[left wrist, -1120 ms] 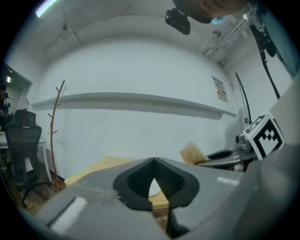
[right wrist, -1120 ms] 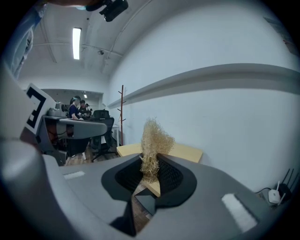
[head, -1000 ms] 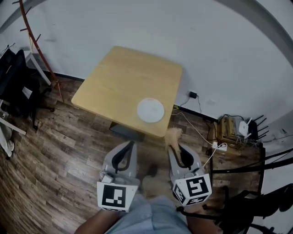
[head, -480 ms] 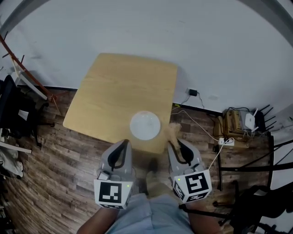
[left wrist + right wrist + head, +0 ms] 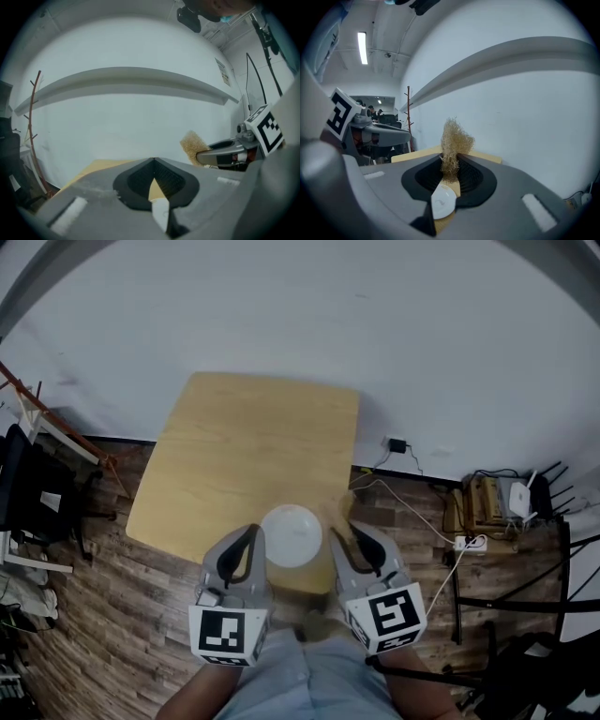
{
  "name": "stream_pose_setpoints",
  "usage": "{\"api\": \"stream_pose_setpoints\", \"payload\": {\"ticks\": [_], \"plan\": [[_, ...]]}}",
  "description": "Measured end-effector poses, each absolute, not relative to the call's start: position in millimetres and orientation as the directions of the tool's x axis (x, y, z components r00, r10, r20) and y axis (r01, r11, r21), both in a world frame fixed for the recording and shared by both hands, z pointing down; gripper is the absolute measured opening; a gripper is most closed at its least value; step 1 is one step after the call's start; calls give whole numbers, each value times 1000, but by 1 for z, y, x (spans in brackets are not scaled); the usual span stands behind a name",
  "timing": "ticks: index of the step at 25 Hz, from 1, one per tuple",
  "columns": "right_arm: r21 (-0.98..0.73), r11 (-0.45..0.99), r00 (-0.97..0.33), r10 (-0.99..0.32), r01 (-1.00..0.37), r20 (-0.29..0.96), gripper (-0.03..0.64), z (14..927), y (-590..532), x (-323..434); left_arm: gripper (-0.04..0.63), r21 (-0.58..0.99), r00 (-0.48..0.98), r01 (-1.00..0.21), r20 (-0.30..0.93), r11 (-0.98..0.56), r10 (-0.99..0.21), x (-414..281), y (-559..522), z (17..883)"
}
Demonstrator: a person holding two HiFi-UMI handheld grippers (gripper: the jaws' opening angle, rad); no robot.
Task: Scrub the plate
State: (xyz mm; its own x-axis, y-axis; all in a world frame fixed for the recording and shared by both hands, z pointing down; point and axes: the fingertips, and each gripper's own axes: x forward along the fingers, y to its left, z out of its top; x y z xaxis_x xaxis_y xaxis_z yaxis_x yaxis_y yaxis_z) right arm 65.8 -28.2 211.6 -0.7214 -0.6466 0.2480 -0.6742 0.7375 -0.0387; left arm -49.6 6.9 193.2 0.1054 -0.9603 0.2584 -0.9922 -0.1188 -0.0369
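Head view: the white plate (image 5: 292,535) on the table (image 5: 253,437) now lies between both grippers, which stood short of it a second ago. Left gripper (image 5: 250,536), beside the plate, is closed and empty. Right gripper (image 5: 343,532) pinches a straw-coloured scrubber (image 5: 454,136).

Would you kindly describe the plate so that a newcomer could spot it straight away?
Find the light wooden table standing by the white wall. Near its front edge, between the left gripper and the right gripper, lies a round white plate, the only thing on the tabletop.
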Motion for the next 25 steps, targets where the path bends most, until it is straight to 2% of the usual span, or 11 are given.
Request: {"api": "stream_pose_setpoints", "payload": {"ticks": [11,16,25], "plan": [[-27,691,-678,-699,-722,229,77,195,-77,58,20,-53,128,-988,229,-144,-965,-74,-40,177],[-50,671,-655,-703,-740,277,77,214,-79,46,20,0,177,-983,300,-186,-937,-78,-53,194],[-121,636,-615,-654,-762,440,77,286,-57,26,20,100,255,-967,450,-236,-855,-84,-50,269]]}}
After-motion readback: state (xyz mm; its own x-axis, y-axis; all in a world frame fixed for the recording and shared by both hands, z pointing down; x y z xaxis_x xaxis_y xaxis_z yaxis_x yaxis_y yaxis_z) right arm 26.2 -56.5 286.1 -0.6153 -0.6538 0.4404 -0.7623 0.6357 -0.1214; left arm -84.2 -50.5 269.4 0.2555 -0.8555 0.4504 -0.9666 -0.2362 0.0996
